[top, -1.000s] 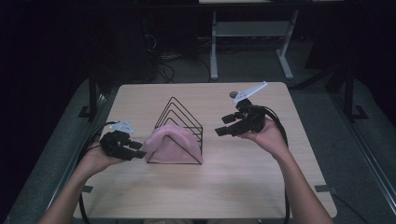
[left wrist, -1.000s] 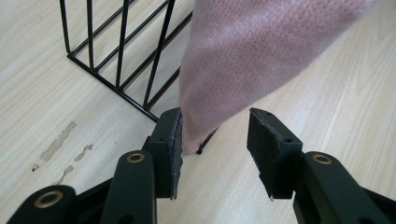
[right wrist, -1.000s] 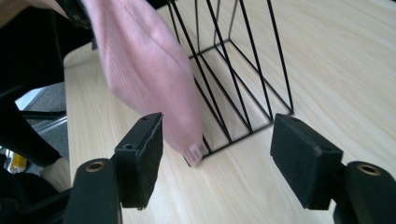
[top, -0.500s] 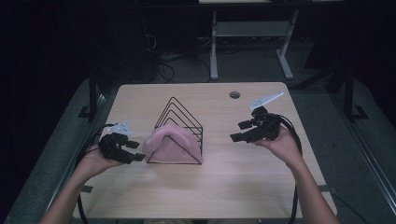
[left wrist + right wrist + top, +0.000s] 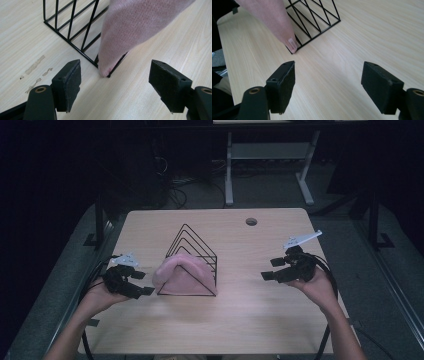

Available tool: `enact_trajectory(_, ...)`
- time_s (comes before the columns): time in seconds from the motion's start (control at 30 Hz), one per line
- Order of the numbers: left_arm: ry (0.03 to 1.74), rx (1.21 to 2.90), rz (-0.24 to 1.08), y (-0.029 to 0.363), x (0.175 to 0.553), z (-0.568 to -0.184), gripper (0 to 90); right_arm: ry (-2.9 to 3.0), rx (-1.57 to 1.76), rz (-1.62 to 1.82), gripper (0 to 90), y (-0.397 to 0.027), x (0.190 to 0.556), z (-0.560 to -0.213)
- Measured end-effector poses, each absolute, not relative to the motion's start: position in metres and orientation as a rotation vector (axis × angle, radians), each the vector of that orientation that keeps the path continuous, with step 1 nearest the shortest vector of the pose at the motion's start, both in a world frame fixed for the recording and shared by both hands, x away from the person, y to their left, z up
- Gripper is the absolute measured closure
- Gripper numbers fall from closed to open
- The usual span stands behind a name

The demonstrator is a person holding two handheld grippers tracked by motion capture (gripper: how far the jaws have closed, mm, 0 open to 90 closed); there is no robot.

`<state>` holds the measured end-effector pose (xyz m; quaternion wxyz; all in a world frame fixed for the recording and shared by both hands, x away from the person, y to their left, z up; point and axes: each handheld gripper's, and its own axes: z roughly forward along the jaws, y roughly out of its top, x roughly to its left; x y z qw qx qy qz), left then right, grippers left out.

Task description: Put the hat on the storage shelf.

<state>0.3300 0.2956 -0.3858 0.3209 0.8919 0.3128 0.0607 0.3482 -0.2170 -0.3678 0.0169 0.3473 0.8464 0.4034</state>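
Observation:
A black wire rack [image 5: 192,252] of triangular dividers stands mid-table, with a pink cloth [image 5: 182,275] draped over its near end. The left gripper view shows the cloth's [image 5: 130,32] lower edge hanging to the rack's corner [image 5: 75,27], just ahead of my left gripper [image 5: 115,82]. That left gripper [image 5: 141,284] rests left of the cloth; its jaws have just been opening and stand wide apart, nothing between them. My right gripper [image 5: 270,270] is open over bare wood to the right of the rack, its jaws also just opened wider, empty. Its own view shows the right gripper [image 5: 328,85], cloth [image 5: 272,17] and rack [image 5: 317,17].
The wooden table [image 5: 235,320] has a round cable hole [image 5: 251,222] at the back right. A few smears mark the table top [image 5: 35,65] beside the rack. Beyond the far edge stands a metal desk frame [image 5: 270,155] on a dark floor.
My left gripper's jaws have spread and let go of the pink cloth. My right hand has moved right and toward the near edge, away from the rack.

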Motion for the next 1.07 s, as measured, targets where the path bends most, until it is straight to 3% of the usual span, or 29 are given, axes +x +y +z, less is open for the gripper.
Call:
enact_trajectory(0.67, 0.842, 2.319, 0.162, 0.301, 0.317, -0.398, 26.2, 2.58, 1.229, 1.237, 27.0, -0.26, 0.318, -0.406)
enact_trajectory(0.9, 0.829, 2.335, 0.227, 0.298, 0.303, -0.395, 26.5, 2.561, 1.279, 1.22, 27.0, -0.272, 0.303, -0.417)
enact_trajectory(1.07, 0.857, 2.266, 0.228, 0.299, 0.292, -0.401, 26.8, 2.52, 1.258, 1.251, 25.5, -0.275, 0.286, -0.427)
